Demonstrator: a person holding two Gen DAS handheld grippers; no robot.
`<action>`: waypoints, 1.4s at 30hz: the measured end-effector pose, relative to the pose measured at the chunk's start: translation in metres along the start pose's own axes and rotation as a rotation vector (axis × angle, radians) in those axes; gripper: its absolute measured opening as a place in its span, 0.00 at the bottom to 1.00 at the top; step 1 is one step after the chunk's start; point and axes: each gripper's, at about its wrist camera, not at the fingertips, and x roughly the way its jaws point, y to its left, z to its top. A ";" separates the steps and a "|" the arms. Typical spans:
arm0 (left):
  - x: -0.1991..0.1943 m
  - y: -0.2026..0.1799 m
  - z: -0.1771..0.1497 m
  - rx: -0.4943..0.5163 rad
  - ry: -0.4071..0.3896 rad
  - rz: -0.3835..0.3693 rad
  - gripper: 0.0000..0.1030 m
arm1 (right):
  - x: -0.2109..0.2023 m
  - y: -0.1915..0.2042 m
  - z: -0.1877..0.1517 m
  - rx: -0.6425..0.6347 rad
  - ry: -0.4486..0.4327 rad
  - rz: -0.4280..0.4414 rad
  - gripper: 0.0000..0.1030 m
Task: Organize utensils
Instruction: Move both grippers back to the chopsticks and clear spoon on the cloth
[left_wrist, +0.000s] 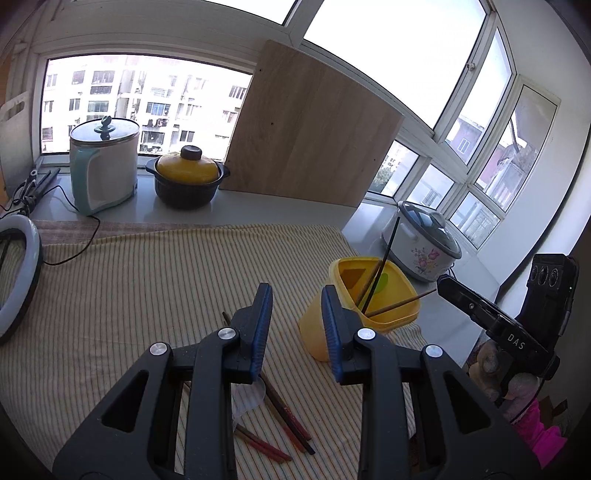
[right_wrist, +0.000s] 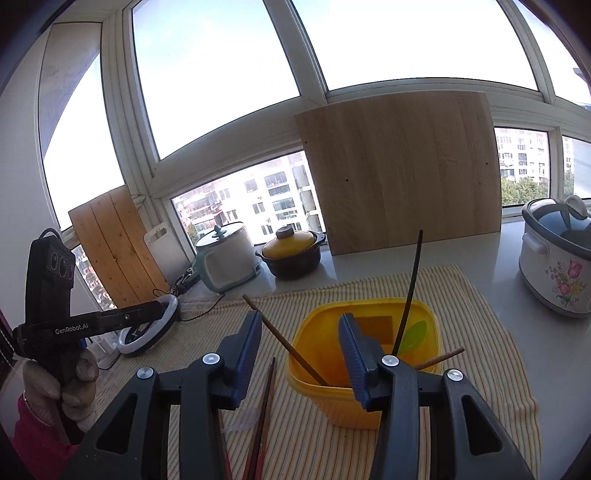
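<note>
A yellow plastic tub (left_wrist: 373, 302) (right_wrist: 365, 373) stands on the striped cloth. It holds a black chopstick (left_wrist: 384, 258) (right_wrist: 410, 291), brown chopsticks (right_wrist: 291, 350) and a green spoon (right_wrist: 413, 332). Several red-brown chopsticks (left_wrist: 284, 413) (right_wrist: 264, 413) and a clear plastic spoon (left_wrist: 247, 398) lie on the cloth. My left gripper (left_wrist: 297, 314) is open and empty, above the loose chopsticks, left of the tub. My right gripper (right_wrist: 299, 332) is open and empty, just above the tub's near rim; it also shows in the left wrist view (left_wrist: 439, 284).
On the counter behind stand a pale electric pot (left_wrist: 103, 166), a yellow-lidded casserole (left_wrist: 186, 177), a leaning wooden board (left_wrist: 310, 125) and a flowered rice cooker (left_wrist: 424, 243) (right_wrist: 557, 258). A ring light (left_wrist: 14, 273) lies at the left, with a cable (left_wrist: 74, 254).
</note>
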 end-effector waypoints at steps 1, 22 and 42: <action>-0.001 0.008 -0.004 -0.010 0.007 0.014 0.25 | 0.001 0.005 -0.002 -0.010 0.009 0.016 0.44; 0.045 0.058 -0.123 0.001 0.317 0.089 0.25 | 0.075 0.051 -0.095 -0.160 0.367 0.082 0.41; 0.070 0.048 -0.141 0.121 0.440 0.131 0.25 | 0.138 0.056 -0.134 -0.254 0.573 0.013 0.25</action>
